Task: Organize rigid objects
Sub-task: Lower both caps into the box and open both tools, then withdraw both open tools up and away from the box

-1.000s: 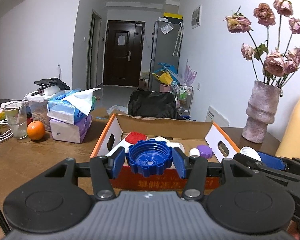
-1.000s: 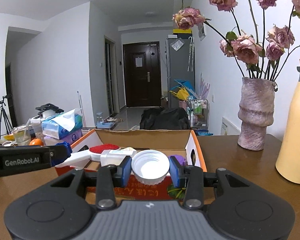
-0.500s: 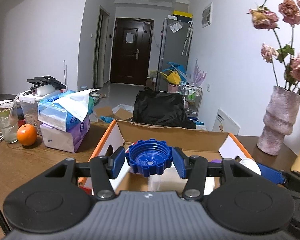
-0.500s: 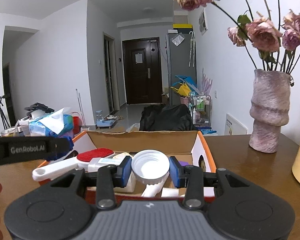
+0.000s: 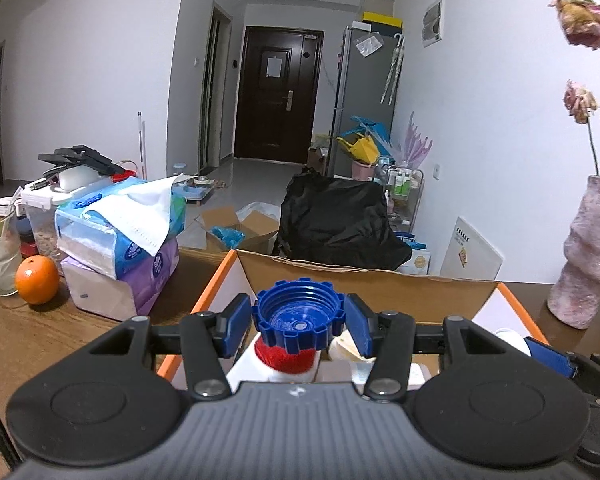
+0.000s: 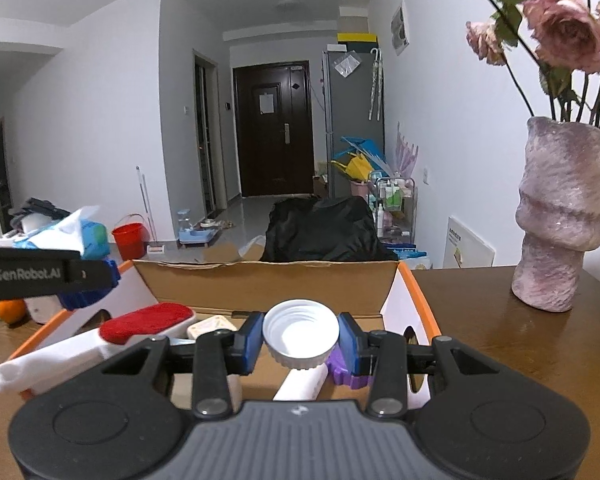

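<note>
The left hand-held gripper (image 5: pixel 300 322) is clamped on a blue cap (image 5: pixel 299 320), its blue pads pressing the ribbed rim from both sides, open side facing the camera. It hangs over the near left part of an open cardboard box (image 5: pixel 364 280) with orange edges on the brown worktop (image 5: pixel 40 336). The right hand-held gripper (image 6: pixel 301 334) is clamped on a white cap (image 6: pixel 301 332) over the right part of the same box (image 6: pixel 268 276). Inside the box lie a white brush with a red pad (image 6: pixel 148 322), a white tube (image 6: pixel 300 384) and a purple cap (image 6: pixel 342 372). Left of the box sit stacked tissue packs (image 5: pixel 120 248) and an orange (image 5: pixel 37 280); far right stands a pink vase (image 6: pixel 560 216) of dried roses.
</note>
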The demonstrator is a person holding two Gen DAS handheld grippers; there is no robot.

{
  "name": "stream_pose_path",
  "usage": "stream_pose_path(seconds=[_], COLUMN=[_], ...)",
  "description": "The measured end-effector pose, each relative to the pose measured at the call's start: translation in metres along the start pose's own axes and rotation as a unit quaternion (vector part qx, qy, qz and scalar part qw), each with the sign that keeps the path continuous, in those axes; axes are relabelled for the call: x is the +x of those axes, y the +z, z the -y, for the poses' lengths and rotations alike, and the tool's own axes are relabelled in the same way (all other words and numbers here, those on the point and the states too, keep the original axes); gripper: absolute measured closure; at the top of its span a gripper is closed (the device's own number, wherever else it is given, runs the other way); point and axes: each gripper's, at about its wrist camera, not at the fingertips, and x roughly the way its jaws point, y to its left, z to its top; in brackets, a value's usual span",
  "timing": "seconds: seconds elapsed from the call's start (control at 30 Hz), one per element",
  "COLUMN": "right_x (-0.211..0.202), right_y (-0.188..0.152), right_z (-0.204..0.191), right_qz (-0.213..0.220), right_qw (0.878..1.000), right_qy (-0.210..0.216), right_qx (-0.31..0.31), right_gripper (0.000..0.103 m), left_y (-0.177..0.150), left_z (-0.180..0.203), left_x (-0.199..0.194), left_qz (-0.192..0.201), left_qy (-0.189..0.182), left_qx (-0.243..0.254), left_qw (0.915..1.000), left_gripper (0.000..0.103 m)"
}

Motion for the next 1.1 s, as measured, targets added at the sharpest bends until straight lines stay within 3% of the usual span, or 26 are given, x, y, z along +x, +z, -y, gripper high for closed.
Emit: stream_pose_path(seconds=[0.3, 0.37, 0.4, 0.43, 0.47, 0.5, 0.53, 0.83, 1.1], right_x=[0.024, 0.024, 0.024, 0.024, 0.022, 0.020, 0.018, 0.012, -0.027], right_y=[0.001, -0.001, -0.001, -0.001, -0.002, -0.002, -0.002, 0.000, 0.004], right_z=[0.003, 0.004, 0.005, 0.007, 0.008, 0.008, 0.008, 0.009, 0.003], right_qz=[-0.018, -0.024, -0.028, -0.031, -0.030, -0.025, -0.019, -0.017, 0.007], right_qw=[1.000, 1.000, 1.000, 0.999, 0.999, 1.000, 0.999, 1.000, 1.000], right_qy=[-0.009, -0.009, -0.010, -0.009, -0.012, -0.017, -0.024, -0.024, -0.018], right_qx=[-0.008, -0.007, -0.007, -0.007, -0.006, -0.007, -0.009, -0.006, -0.017], right_gripper=[0.064, 0.063, 0.056, 0.037, 0.026, 0.006, 0.000, 0.000, 0.000], left_y=[0.002, 0.001, 0.000, 0.000, 0.001, 0.001, 0.001, 0.003, 0.007], left_z=[-0.005, -0.007, -0.008, -0.009, -0.008, -0.008, -0.007, -0.013, -0.011], left_x=[0.024, 0.024, 0.023, 0.021, 0.019, 0.018, 0.017, 0.015, -0.033], left_qz=[-0.021, -0.027, -0.025, -0.021, -0.019, -0.017, -0.016, -0.015, 0.036], left_qy=[-0.003, -0.001, 0.000, 0.000, -0.001, 0.000, 0.001, 0.020, 0.020], left_qx=[0.007, 0.004, 0.000, -0.001, 0.001, 0.005, 0.008, 0.006, 0.030], left_qw=[0.9997, 0.9996, 0.9997, 0.9998, 0.9998, 0.9998, 0.9998, 0.9997, 0.9987], left_gripper=[0.047, 0.021, 0.008, 0.001, 0.000, 0.000, 0.000, 0.000, 0.000])
